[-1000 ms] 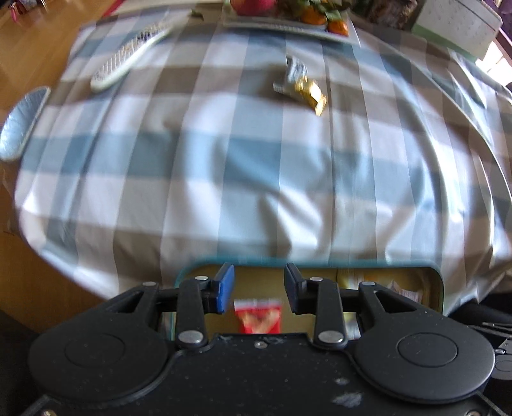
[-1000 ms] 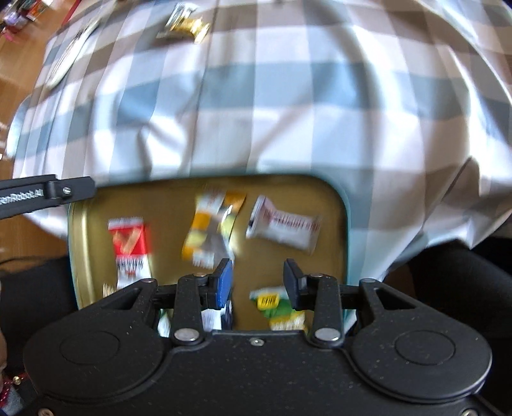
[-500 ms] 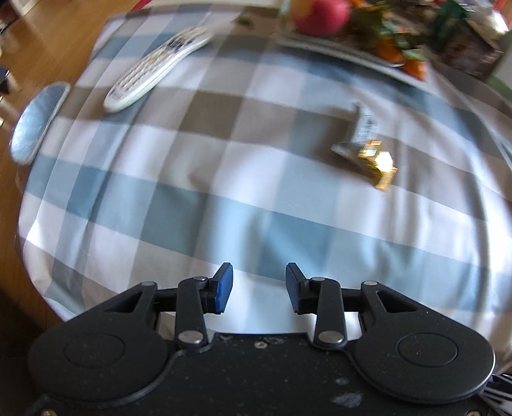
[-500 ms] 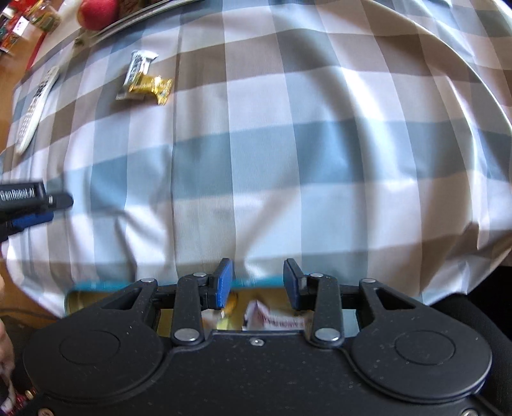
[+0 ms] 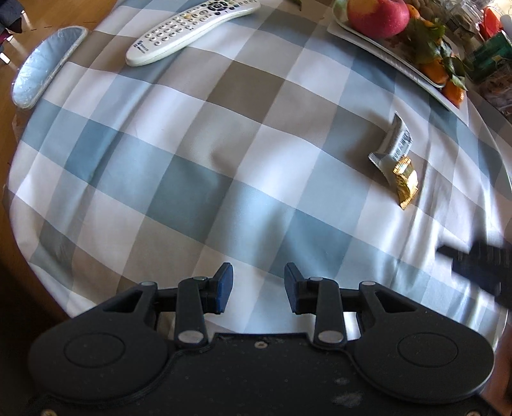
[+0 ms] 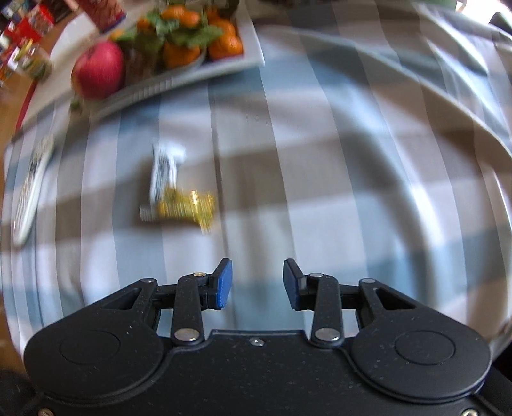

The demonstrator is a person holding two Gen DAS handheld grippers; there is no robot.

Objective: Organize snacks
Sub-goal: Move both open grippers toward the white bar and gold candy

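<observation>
Both grippers, left (image 5: 257,288) and right (image 6: 257,284), hang empty over the checked tablecloth (image 5: 198,179), the left's jaws closing on nothing, the right's parted; gold wrapper (image 5: 405,183) overlaps white wrapper (image 5: 395,144), near the fruit tray (image 5: 396,60), beyond both.

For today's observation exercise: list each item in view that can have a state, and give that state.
Left gripper: jaws closing, nothing between them.
Right gripper: open, empty.
Silver snack wrapper: lying on the cloth.
Gold snack wrapper: crumpled, touching the silver one.
Apple: whole, on tray.
</observation>
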